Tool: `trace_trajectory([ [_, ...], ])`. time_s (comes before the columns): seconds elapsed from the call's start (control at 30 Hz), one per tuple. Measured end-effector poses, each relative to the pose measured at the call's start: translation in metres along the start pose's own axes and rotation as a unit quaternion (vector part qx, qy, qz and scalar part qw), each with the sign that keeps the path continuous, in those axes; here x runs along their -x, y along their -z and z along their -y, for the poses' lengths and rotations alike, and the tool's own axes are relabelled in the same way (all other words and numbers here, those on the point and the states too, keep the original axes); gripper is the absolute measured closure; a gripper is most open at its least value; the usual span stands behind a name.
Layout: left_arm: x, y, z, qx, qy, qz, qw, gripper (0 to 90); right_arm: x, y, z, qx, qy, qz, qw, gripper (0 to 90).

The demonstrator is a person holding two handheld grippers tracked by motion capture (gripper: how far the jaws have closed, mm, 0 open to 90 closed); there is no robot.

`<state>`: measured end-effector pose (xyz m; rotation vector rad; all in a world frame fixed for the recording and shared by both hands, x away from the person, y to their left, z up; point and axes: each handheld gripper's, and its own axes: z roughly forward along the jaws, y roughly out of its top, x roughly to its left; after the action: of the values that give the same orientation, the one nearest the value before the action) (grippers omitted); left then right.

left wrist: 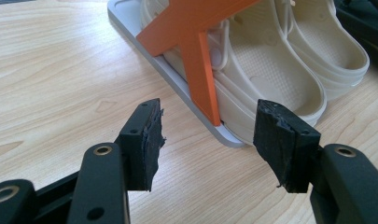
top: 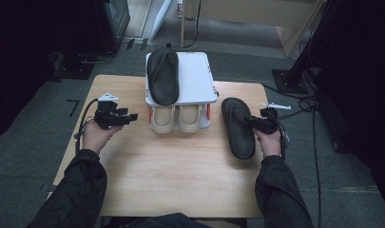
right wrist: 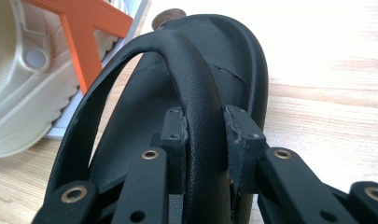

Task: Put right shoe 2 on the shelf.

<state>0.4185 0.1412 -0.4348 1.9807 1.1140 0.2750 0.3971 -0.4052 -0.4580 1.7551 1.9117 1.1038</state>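
A black flip-flop (top: 237, 127) lies on the wooden table (top: 171, 175) to the right of a small two-level shoe rack (top: 199, 80). My right gripper (top: 255, 122) is shut on the flip-flop's strap (right wrist: 200, 121), with a pad on each side of it. A second black flip-flop (top: 162, 75) rests on the rack's white top shelf. A pair of cream clogs (top: 176, 118) sits on the lower level, toes toward me. My left gripper (top: 131, 117) hovers open left of the rack with nothing between its fingers (left wrist: 147, 140); the clogs (left wrist: 280, 70) and an orange brace (left wrist: 196, 51) lie ahead of it.
The rack stands at the table's far edge, with orange side supports (right wrist: 84, 42). Cables (top: 313, 123) trail over the grey floor right of the table. Dark equipment stands at both sides, and a light wooden panel (top: 256, 14) at the back.
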Motion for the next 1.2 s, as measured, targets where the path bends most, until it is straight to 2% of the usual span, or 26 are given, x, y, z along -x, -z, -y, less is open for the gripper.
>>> trace_trajectory([
  [0.17,-0.001,0.002,0.000,0.002,0.002,0.001,1.0000,41.9,-0.004,0.006,-0.005,0.004,-0.007,0.001,1.0000,71.2],
  [0.33,-0.002,0.002,0.000,0.003,0.006,0.002,1.0000,41.9,-0.009,0.007,-0.012,0.002,0.007,0.006,1.0000,71.2],
  [0.47,-0.002,0.002,0.001,0.002,0.006,0.006,1.0000,41.9,-0.012,0.008,-0.019,-0.002,0.007,0.013,0.9999,71.2],
  [0.63,-0.001,0.001,0.002,0.000,0.008,0.010,0.9999,42.0,-0.018,0.011,-0.032,0.003,0.005,0.007,1.0000,71.3],
  [0.93,-0.001,0.000,0.002,0.001,0.008,0.014,0.9999,42.0,-0.027,0.016,-0.060,0.008,0.003,0.008,0.9999,71.2],
  [1.2,-0.001,0.001,0.002,0.001,0.007,0.014,0.9999,42.0,-0.040,0.026,-0.088,0.019,0.012,0.008,0.9997,71.3],
])
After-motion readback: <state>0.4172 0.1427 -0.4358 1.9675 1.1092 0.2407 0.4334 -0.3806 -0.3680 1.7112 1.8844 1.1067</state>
